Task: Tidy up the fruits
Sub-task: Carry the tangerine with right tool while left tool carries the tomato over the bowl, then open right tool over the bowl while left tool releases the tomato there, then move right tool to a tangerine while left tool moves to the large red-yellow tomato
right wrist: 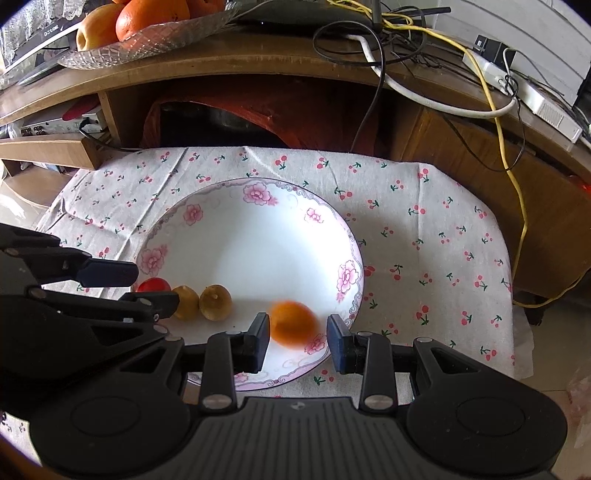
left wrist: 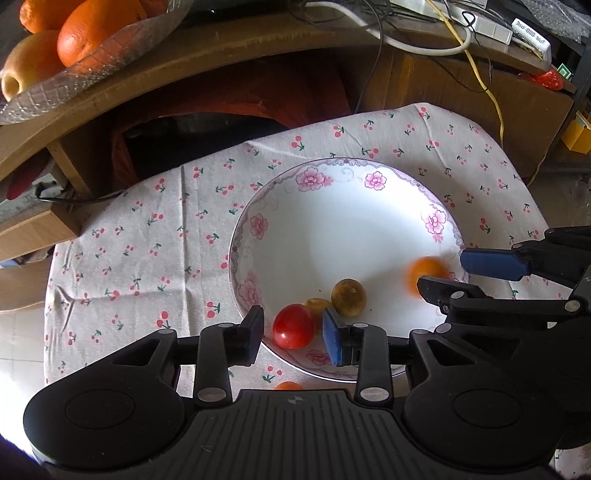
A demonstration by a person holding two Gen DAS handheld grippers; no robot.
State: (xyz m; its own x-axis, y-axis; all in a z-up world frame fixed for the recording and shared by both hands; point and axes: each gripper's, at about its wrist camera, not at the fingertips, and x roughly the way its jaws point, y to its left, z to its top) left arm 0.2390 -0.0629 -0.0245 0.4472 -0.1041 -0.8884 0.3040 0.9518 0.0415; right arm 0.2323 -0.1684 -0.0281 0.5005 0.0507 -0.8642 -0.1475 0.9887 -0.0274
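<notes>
A cherry-print cloth [right wrist: 424, 236] covers the low table, and everything is placed here against the flowered plate [right wrist: 258, 236] lying on it. Behind the plate runs a wooden shelf [right wrist: 258, 62], with a glass dish of oranges [right wrist: 147, 22] at its far left and a tangle of cables [right wrist: 424, 55] to the far right.

The left gripper [left wrist: 293, 334] hangs over the plate's near-left rim, fingers spread, with the red tomato [left wrist: 293, 326] lying between them but touched by neither. The right gripper [right wrist: 298, 338] hangs over the near-right rim, also spread and holding nothing.

Inside the plate, along its near edge, lie two brownish-yellow round fruits [right wrist: 215, 301] side by side just right of the tomato. A small orange fruit [right wrist: 293, 323], blurred, sits in the plate between the right gripper's fingers, clear of both.
</notes>
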